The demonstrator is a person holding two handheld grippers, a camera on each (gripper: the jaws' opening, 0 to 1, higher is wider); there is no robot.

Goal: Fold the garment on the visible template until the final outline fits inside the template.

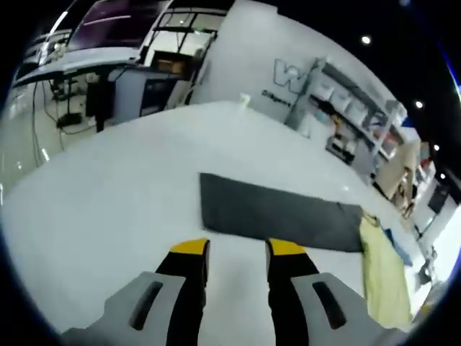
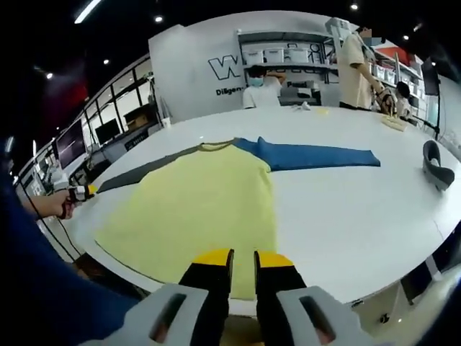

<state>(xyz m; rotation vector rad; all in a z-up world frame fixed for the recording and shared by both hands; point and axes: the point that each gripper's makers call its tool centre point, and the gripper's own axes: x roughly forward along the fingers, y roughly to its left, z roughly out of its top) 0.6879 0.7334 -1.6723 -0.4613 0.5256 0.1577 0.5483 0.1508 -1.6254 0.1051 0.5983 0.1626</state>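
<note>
Garment: a long-sleeved shirt (image 2: 202,205) lay flat on the white counter (image 2: 346,216), with a pale yellow body, one dark grey sleeve (image 2: 144,173) and one blue sleeve (image 2: 317,156) spread out to opposite sides.
Grey sleeve: in the left gripper view it (image 1: 277,214) stretched across the counter (image 1: 108,194), and the yellow body (image 1: 382,274) joined it at the far right edge.
Left gripper: the left gripper (image 1: 238,249) was above the counter just before the grey sleeve; its yellow-tipped jaws stood apart and held nothing. In the right gripper view a hand (image 2: 54,204) held it (image 2: 81,192) near the end of the grey sleeve.
Right gripper: the right gripper (image 2: 243,258) was at the hem of the yellow body, near the counter edge; the jaws were a little apart, with nothing between them.
Template: I could not make out any template outline on the counter.
Other things: a dark curved object (image 2: 436,166) lay on the counter, well apart from the blue sleeve.
Background: several people (image 2: 360,68) stood behind the counter before the shelves (image 2: 288,58).
</note>
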